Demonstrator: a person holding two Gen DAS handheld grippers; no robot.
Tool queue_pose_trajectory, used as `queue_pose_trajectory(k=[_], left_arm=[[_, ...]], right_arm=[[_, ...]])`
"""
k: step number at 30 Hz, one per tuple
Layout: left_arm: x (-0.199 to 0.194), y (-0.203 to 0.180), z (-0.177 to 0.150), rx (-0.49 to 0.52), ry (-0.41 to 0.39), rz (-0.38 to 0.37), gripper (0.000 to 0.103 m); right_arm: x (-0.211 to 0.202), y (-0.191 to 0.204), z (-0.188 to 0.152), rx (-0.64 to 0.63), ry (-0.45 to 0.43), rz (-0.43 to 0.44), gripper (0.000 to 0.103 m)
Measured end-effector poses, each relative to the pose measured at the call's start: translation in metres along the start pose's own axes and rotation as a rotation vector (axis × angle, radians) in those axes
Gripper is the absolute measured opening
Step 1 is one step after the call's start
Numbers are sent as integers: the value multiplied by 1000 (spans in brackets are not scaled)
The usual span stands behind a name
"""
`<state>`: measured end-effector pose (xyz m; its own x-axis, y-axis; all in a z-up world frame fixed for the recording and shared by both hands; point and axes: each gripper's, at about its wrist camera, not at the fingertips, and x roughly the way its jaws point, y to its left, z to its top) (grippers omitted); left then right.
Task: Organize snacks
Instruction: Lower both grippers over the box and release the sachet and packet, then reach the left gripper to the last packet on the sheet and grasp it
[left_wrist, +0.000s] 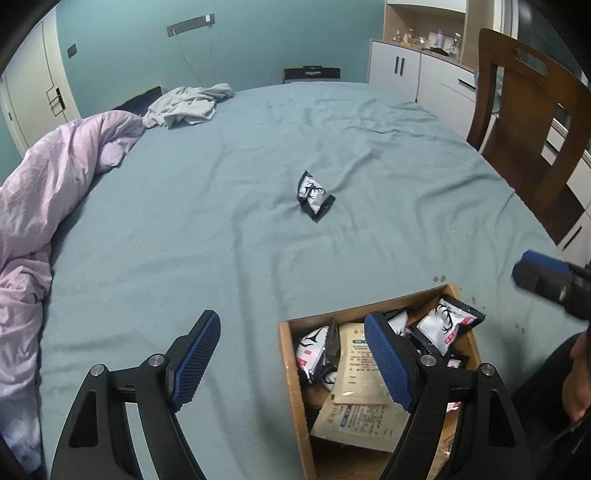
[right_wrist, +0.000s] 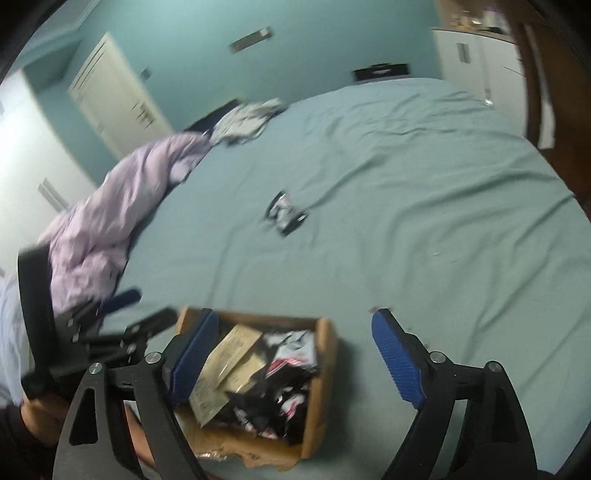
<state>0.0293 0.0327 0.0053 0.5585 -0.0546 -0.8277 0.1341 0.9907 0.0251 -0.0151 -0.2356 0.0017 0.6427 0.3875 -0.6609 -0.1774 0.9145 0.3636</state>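
— While both of my grippers hang over the box (left_wrist: 286, 369), what's left out?

— One snack packet (left_wrist: 315, 195), black and white, puffy and crinkled, lying alone mid-bed on the sheet (left_wrist: 184, 229), well apart from the box.

— So I'm between drops. My right gripper (right_wrist: 291, 360) is spread with nothing in it; my left gripper (left_wrist: 291, 363) is spread and empty too.

— Reach forward next, I'd judge, and pinch the packet by its sealed edge.
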Motion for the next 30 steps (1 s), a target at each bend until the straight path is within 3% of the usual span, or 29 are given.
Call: queue_pose_trajectory(k=[5, 14, 18, 23, 30], left_arm=[[3, -2, 1, 8, 14, 4, 81], [10, -8, 12, 67, 45, -2, 81], [18, -13, 34, 116, 57, 31, 82], [39, -23, 75, 137, 89, 2, 94], [98, -54, 131, 228, 122, 94, 99]], right_arm=[[6, -17, -3, 76, 44, -6, 85], [9, -13, 18, 53, 70, -17, 85], [14, -10, 19, 33, 77, -47, 85], [18, -4, 19, -7, 84, -39, 85], [25, -7, 21, -9, 114, -15, 85]])
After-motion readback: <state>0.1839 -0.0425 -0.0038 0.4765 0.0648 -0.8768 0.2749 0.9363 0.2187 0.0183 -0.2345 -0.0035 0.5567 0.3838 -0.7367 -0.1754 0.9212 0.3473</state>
